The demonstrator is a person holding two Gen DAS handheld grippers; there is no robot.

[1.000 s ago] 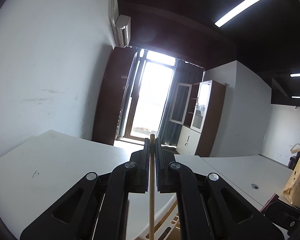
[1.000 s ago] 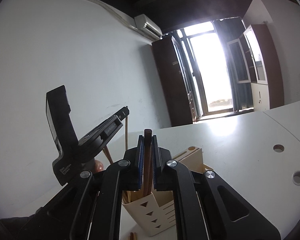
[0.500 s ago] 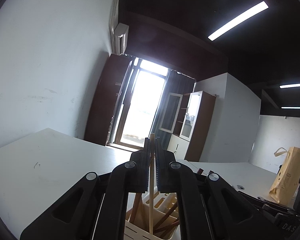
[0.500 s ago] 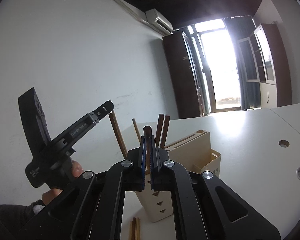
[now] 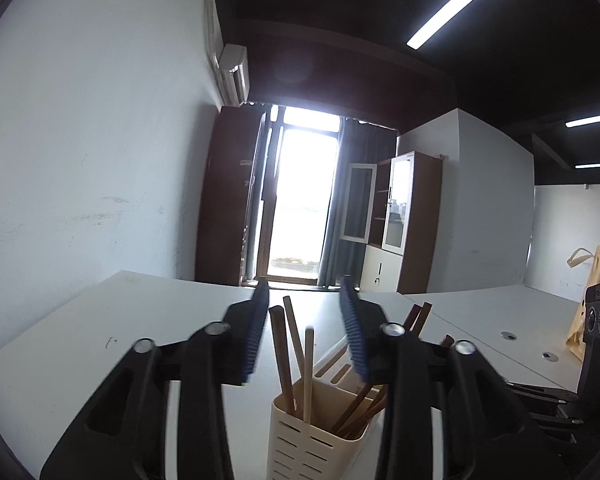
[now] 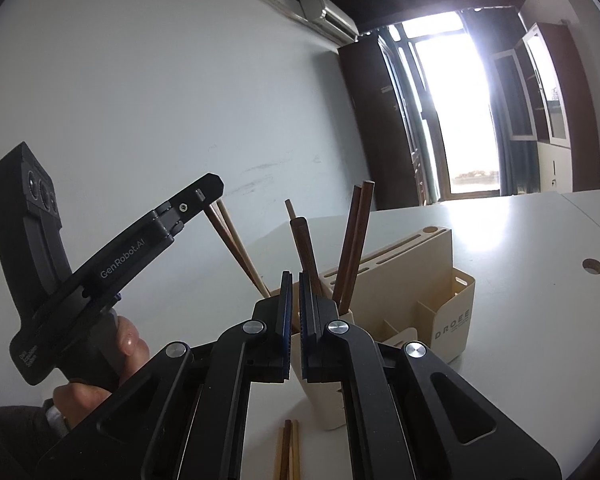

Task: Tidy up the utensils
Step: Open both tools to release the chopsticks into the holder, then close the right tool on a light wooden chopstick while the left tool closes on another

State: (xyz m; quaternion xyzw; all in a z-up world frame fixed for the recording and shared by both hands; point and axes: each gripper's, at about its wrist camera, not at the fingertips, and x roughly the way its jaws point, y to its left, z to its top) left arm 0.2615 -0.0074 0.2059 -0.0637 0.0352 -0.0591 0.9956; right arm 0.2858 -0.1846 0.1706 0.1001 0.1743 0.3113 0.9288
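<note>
Both wrist views close, windowward; share utensil holder (image 5: pixel 320 420), seemingly.

a white table (image 5: pixel 52 344) runs to a bright balcony door (image 5: pixel 300 204). an air conditioner (image 5: pixel 233 76) hangs on the white wall (image 5: pixel 92 160). a brown cabinet (image 5: pixel 404 220) stands right of the door, a paper bag (image 5: pixel 596 292) farther right.

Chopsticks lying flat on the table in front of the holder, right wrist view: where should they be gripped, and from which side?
Probably from straight above, with the jaws set across the shafts. The chopsticks lie flat and side by side on the table, pointing toward the holder, so no side gap is open. Only their far ends show. Grip back from those tips, toward the middle.
</note>
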